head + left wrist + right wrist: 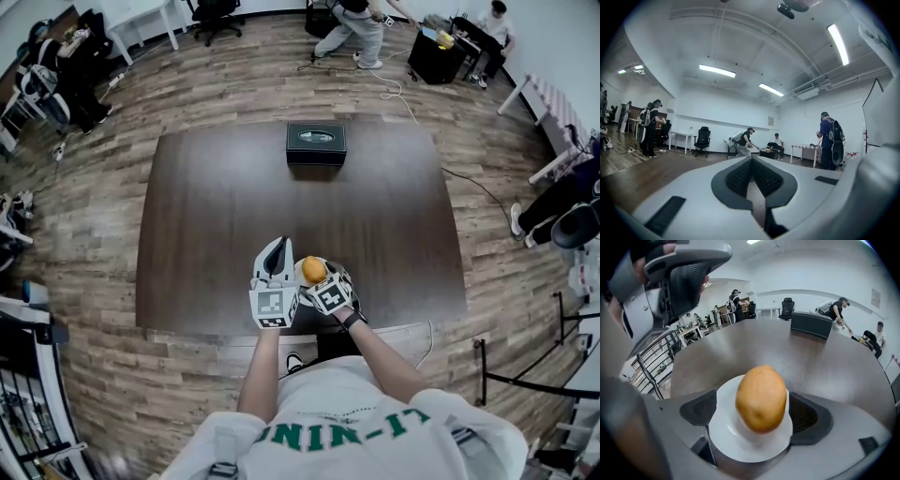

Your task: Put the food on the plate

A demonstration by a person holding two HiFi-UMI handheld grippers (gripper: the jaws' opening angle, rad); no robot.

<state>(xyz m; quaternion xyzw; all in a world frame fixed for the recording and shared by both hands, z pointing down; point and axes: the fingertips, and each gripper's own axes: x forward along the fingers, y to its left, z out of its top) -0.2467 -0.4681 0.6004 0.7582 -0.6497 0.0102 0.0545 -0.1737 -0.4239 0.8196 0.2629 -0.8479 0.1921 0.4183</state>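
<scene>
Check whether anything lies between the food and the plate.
Nothing visible does. The food is right over the middle of the plate, between the open jaws of the right gripper. Whether it already touches the plate I cannot tell.

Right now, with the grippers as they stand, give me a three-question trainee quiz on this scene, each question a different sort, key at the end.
1. True or false: the left gripper has its jaws together with nothing between them.
2. Choose: the orange food between the jaws of the right gripper is A) clamped by the pads; B) resting on the white plate, pads clear of it; C) lying on the floor.
3. Short answer: what stands at the far side of the table?
Key: 1 true. 2 B. 3 the black box.
</scene>
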